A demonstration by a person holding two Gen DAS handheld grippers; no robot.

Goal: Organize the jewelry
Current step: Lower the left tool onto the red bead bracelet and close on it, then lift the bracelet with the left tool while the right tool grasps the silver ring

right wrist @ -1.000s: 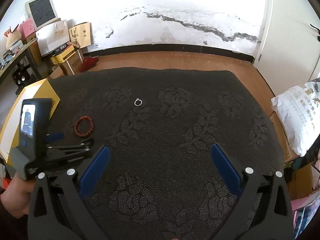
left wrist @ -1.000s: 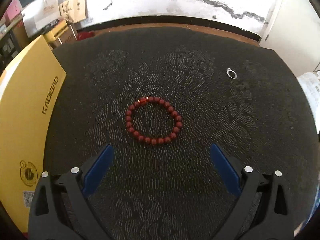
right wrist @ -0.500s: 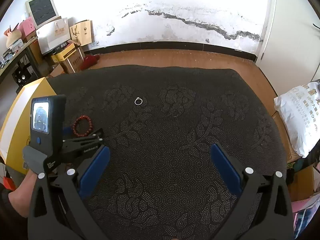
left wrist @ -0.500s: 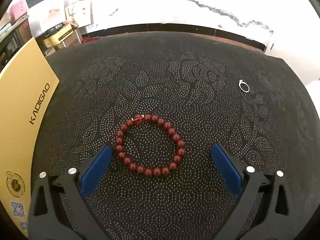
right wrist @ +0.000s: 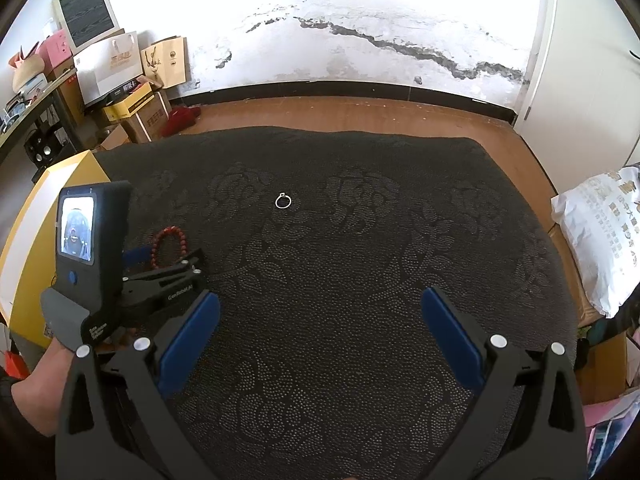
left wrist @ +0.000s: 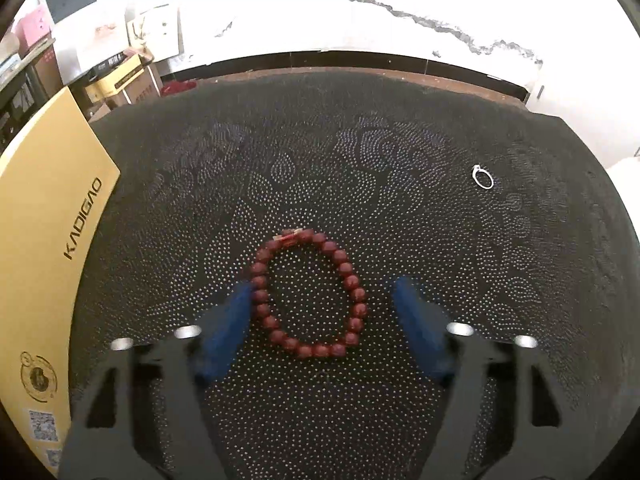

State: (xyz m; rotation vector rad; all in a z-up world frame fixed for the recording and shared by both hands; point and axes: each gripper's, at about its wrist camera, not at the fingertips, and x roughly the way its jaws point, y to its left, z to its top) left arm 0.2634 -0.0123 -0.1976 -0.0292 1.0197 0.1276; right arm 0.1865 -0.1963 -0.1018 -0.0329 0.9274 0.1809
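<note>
A bracelet of dark red beads point(left wrist: 320, 350) lies flat on the black flower-patterned cloth point(left wrist: 320, 160). My left gripper point(left wrist: 322, 286) is down around it, jaws closing, with the bracelet between the blue fingers. The left pad touches the beads and the right pad stands a little clear of them. A small silver ring point(left wrist: 477, 169) lies farther off to the right. In the right wrist view, the bracelet point(right wrist: 173, 230) and left gripper point(right wrist: 168, 256) sit at the left, the ring point(right wrist: 282, 195) mid-cloth. My right gripper point(right wrist: 320, 298) hangs open above bare cloth, holding nothing.
A yellow box point(left wrist: 48, 220) lies along the cloth's left edge. A white printed bag point(right wrist: 600, 240) sits off the right edge. Cartons and paper bags point(right wrist: 120, 72) stand by the far left wall. A person's hand point(right wrist: 36, 392) holds the left gripper.
My left gripper has moved up to the bracelet, which now lies between its fingers, and the jaws have narrowed. The right gripper has stayed put and open.
</note>
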